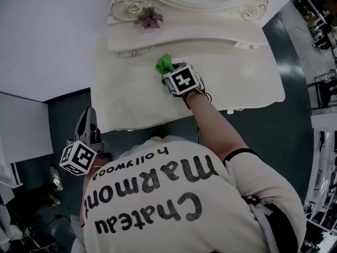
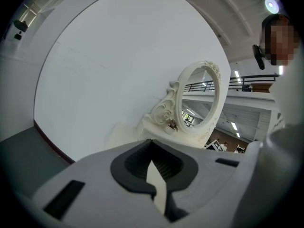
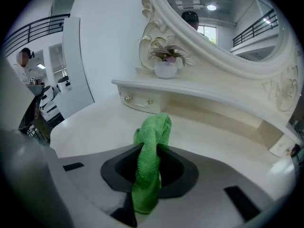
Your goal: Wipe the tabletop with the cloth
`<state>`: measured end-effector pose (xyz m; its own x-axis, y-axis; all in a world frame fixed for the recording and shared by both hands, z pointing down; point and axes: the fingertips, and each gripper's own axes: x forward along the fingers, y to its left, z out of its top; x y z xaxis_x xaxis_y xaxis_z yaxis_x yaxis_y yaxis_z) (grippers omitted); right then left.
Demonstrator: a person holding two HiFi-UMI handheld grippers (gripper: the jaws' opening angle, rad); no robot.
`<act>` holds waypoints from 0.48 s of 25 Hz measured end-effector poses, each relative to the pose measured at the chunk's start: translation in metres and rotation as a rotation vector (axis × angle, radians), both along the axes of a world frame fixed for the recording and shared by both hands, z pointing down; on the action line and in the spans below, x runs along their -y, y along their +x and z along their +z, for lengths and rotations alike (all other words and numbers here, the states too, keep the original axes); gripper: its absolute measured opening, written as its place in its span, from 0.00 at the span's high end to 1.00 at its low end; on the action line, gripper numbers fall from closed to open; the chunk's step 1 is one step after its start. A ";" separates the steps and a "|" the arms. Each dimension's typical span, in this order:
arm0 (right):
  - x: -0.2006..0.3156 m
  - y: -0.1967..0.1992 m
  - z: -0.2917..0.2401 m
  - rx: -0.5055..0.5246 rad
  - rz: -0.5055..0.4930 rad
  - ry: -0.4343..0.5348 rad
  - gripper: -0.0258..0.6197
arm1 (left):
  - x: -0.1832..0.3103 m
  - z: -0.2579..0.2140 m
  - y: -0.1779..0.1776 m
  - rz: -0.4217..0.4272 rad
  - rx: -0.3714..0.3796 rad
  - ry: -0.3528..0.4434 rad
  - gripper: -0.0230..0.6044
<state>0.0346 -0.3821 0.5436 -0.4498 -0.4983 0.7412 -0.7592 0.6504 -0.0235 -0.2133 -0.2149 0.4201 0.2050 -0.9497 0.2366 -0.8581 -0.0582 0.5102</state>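
Jaws first: clamps the green cloth (image 3: 152,141) tight in the right gripper (image 3: 147,175), with a bunched end poking out past the tips. Keeps nothing in the left gripper (image 2: 154,172), tips pressed together.

Shows a cream tabletop (image 1: 126,94) across the middle of the head view, with a curved near edge. Puts the right gripper (image 1: 169,74) over its far middle on an outstretched arm (image 1: 216,123). Places the cloth (image 1: 165,65) at the tabletop just in front of the raised shelf (image 1: 200,36); cannot tell if it is pressed down.

Backs the shelf with an ornate oval mirror (image 3: 223,37) at the far side. Holds the left gripper (image 1: 89,121) low at near left, off the table edge and well apart from the cloth, pointing far.

Sets a small flower pot (image 3: 166,68) on the far left of the shelf. Has two small knobs (image 3: 127,98) on the shelf front below the pot.
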 end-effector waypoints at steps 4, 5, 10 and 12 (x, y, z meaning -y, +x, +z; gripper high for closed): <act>0.005 0.022 -0.001 -0.003 0.047 -0.001 0.82 | 0.003 -0.004 0.009 0.023 0.006 0.009 0.95; 0.006 0.026 -0.001 -0.002 0.058 -0.001 0.82 | 0.003 -0.004 0.010 0.026 0.007 0.009 0.95; 0.009 0.045 0.000 -0.005 0.100 -0.006 0.82 | 0.005 -0.001 0.013 0.034 -0.001 0.005 0.95; 0.010 0.050 0.001 -0.013 0.109 -0.010 0.82 | 0.006 0.001 0.016 0.042 -0.006 0.003 0.95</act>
<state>0.0851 -0.3925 0.5442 -0.3841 -0.5364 0.7515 -0.8257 0.5638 -0.0195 -0.1977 -0.2205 0.4213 0.2464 -0.9409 0.2325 -0.8516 -0.0957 0.5153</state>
